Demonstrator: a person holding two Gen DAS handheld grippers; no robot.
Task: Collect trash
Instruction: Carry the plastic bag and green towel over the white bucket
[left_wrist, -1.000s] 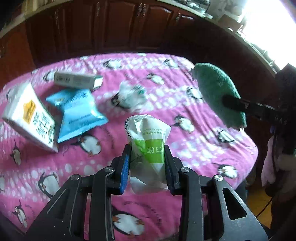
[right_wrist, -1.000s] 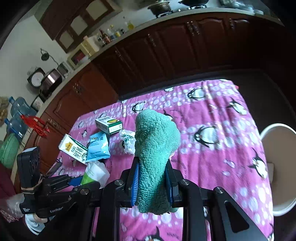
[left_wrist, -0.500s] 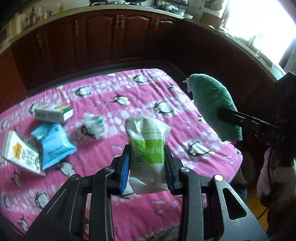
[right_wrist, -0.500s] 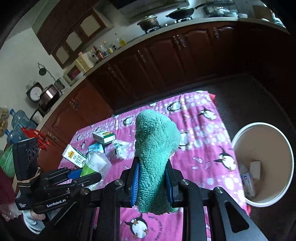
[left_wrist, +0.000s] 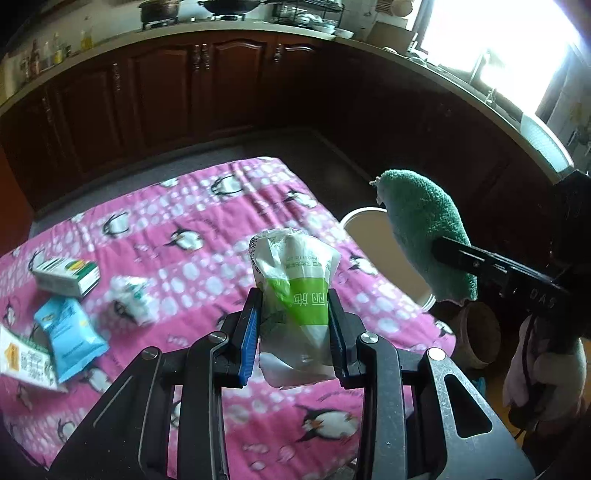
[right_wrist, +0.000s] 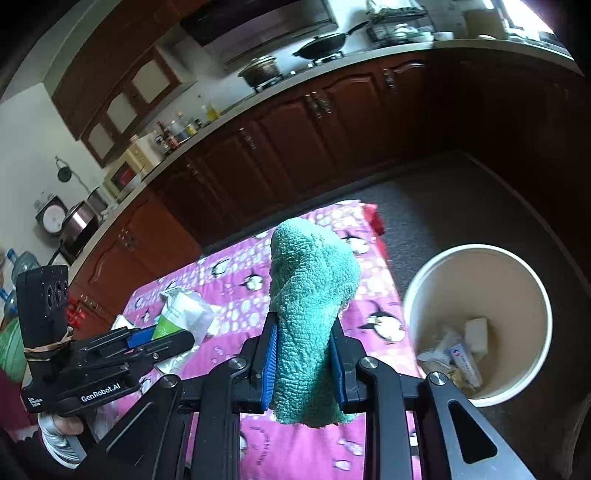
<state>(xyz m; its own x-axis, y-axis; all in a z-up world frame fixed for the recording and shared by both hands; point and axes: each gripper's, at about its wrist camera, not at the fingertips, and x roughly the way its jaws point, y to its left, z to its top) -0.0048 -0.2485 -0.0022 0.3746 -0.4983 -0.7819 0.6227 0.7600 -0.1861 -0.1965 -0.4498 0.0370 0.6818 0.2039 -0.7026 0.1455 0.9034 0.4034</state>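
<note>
Clamped between the fingers of the left gripper (left_wrist: 294, 328) is a crumpled green-and-white tissue packet (left_wrist: 295, 284), which is held upright, its long axis running up out of the jaws and its white top bulging above them. In the same way a teal terry cloth (right_wrist: 310, 314) is pinched by the right gripper (right_wrist: 303, 365), the cloth standing up as a folded hump and hanging a little below the pads. Both loads are held above the near right part of a table covered by a pink penguin tablecloth (left_wrist: 207, 236).

The relation on which the coming move turns is judged to be the one to the white waste bin (right_wrist: 532, 295), which stands on the floor just beyond the table's right edge. Scraps of paper and a small box are already seen in its bottom. From the right gripper the bin lies to the right and lower, and it is the nearer of the two; from the left gripper the bin's rim (left_wrist: 364, 218) is seen to the far right, partly hidden behind the cloth, so more travel across the table's edge would be needed.

Left on the table's left side are a green-and-white carton (left_wrist: 66, 275), a blue snack packet (left_wrist: 68, 332), a crumpled white wrapper (left_wrist: 131, 301) and a white carton with an orange mark (left_wrist: 22, 360).
</note>
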